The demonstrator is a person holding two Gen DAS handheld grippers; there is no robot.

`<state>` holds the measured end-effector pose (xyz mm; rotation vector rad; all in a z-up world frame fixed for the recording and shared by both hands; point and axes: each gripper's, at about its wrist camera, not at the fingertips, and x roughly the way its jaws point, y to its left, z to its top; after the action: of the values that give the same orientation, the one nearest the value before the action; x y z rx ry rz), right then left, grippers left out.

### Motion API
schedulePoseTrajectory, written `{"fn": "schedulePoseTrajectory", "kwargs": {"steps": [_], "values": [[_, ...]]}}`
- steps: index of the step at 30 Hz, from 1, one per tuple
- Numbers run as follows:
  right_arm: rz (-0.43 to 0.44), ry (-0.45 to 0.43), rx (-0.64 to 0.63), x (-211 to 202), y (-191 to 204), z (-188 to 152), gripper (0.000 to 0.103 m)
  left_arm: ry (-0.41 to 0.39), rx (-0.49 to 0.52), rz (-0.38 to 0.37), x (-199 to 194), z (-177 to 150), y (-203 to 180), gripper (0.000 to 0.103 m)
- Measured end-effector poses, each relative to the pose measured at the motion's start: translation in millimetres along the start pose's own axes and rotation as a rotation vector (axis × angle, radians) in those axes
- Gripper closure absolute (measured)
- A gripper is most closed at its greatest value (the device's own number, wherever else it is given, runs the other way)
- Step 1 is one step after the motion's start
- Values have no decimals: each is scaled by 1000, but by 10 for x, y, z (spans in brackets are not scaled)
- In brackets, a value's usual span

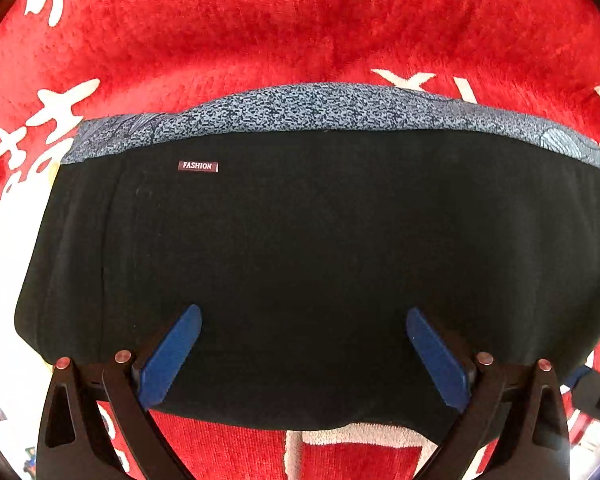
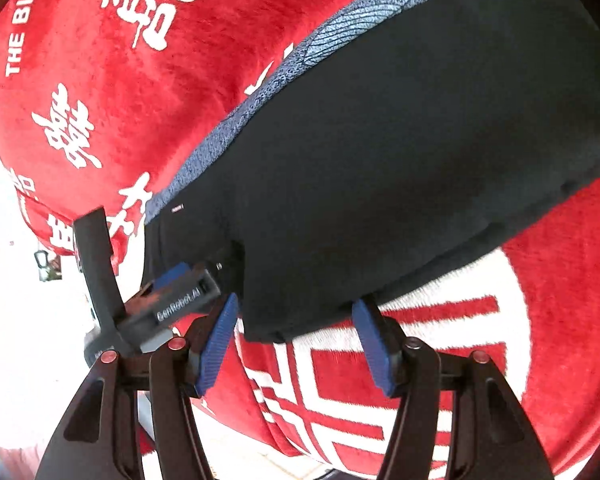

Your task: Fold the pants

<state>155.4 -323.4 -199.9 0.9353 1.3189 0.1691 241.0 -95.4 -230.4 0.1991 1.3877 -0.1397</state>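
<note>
Black pants (image 1: 300, 248) lie folded flat on a red blanket, with a speckled grey-blue waistband (image 1: 320, 110) along the far edge and a small "FASHION" label (image 1: 198, 166). My left gripper (image 1: 304, 320) is open, its blue fingers (image 1: 172, 356) spread over the near part of the pants. In the right wrist view the pants (image 2: 400, 160) stretch away to the upper right. My right gripper (image 2: 296, 308) is open at their near corner, blue fingers (image 2: 220, 340) either side of the edge. The left gripper's body (image 2: 180, 300) shows just to its left.
The red plush blanket (image 1: 220, 32) with white characters covers the surface; it also shows in the right wrist view (image 2: 100, 100). A white patterned patch (image 2: 440, 340) lies under the right gripper. Bright white floor (image 2: 20, 320) lies past the blanket's left edge.
</note>
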Motion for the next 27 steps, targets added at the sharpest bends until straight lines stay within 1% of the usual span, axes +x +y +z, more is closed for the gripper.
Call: {"fn": "schedulePoseTrajectory", "kwargs": {"steps": [1,2,3,4,5,7,9,11,13,15,16,18,19,20,21,22,23,24,26,27], "values": [[17,-5,27,21,-31,15,39,4,10,5,13,2,-9,0],[29,-8,54,10,-71,18,41,5,14,9,-23,-18,-110,0],[34,-9,86,13,-108,34,45,6,17,15,-30,-10,-126,0],[24,-7,112,23,-134,61,65,5,20,14,-25,-30,-120,0],[7,-10,129,3,-158,84,93,0,27,5,-66,-30,-173,0],[18,-19,131,-62,-135,103,94,-35,63,-6,-181,-17,-289,0],[-13,-37,72,-133,-13,64,94,-61,135,4,-292,-35,-456,0],[-50,-48,33,-158,50,-22,94,-43,191,18,-280,-118,-601,0],[-96,-31,33,-83,-9,-79,94,-5,227,35,-168,-249,-681,0],[-125,-20,31,-7,-89,-102,94,-52,192,25,-155,-357,-652,0],[-118,-19,27,-2,-105,-98,94,-53,173,13,-152,-325,-576,0],[-109,-13,11,-38,-105,-88,93,-33,141,-9,-137,-307,-528,0],[-110,-5,8,-64,-108,-90,92,-22,130,-15,-146,-307,-507,0],[-115,4,7,-103,-115,-94,86,-9,123,-17,-158,-294,-498,0],[-129,6,-2,-191,-117,-97,86,4,117,-14,-172,-276,-491,0],[-153,-8,-19,-288,-110,-93,86,8,110,-12,-221,-242,-495,0],[-185,-39,-50,-430,-97,-71,86,0,104,-20,-271,-198,-509,0],[-209,-70,-76,-544,-85,-42,86,-24,96,-40,-361,-161,-539,0],[-264,-130,-124,-749,-88,92,86,-51,102,-62,-453,-92,-648,0],[-278,-142,-137,-801,-105,156,86,-55,108,-68,-458,-53,-704,0]]}}
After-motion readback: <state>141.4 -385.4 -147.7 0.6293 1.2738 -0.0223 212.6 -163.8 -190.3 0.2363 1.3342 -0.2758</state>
